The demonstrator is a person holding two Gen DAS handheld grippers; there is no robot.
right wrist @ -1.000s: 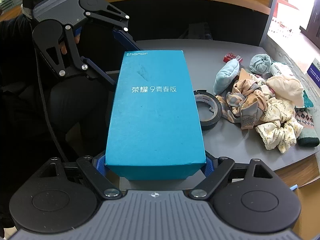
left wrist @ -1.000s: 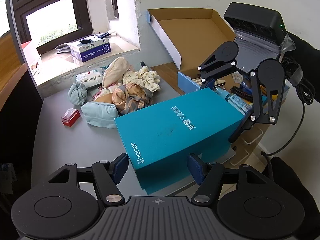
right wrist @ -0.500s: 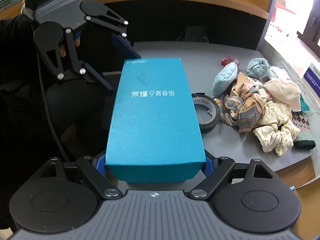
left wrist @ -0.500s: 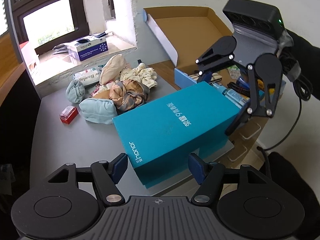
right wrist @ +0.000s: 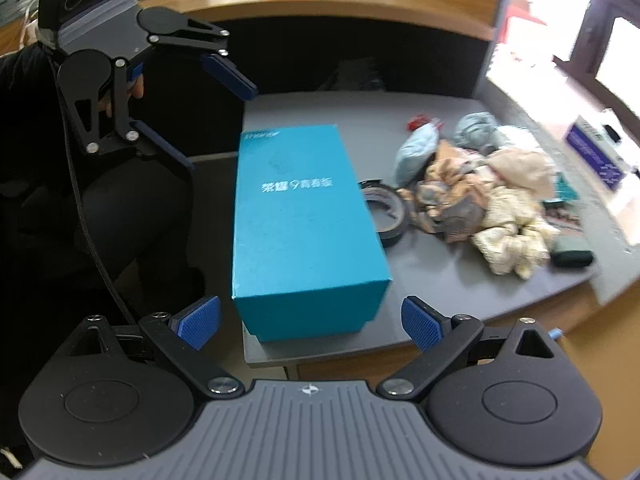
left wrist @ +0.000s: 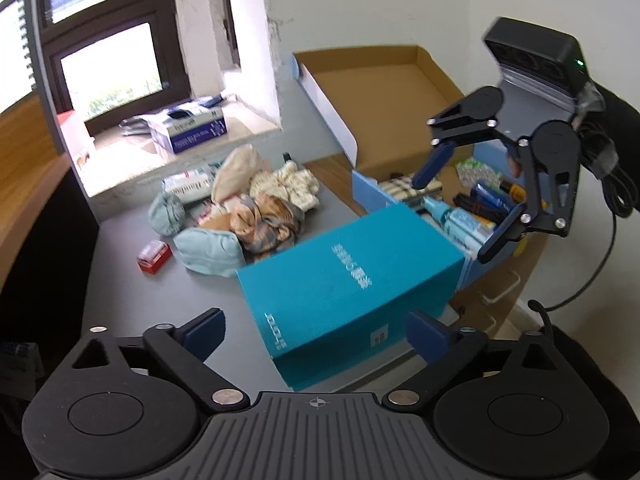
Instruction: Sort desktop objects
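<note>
The white lettering on the teal phone box (left wrist: 344, 276) is smeared by motion blur and cannot be read in either view. The phone box hides the near part of the roll of black tape (right wrist: 384, 212) beside it, and in the left wrist view the tape is not visible behind the box at all. Beyond the phone box, the contents of the open cardboard box (left wrist: 384, 92) are partly covered by the right claw (left wrist: 468, 204). The cloth pile (right wrist: 480, 204) right of the tape is blurred, its pieces hard to separate.

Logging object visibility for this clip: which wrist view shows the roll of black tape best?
The right wrist view: the black tape roll lies beside the teal phone box. In the left wrist view that box hides it.
</note>
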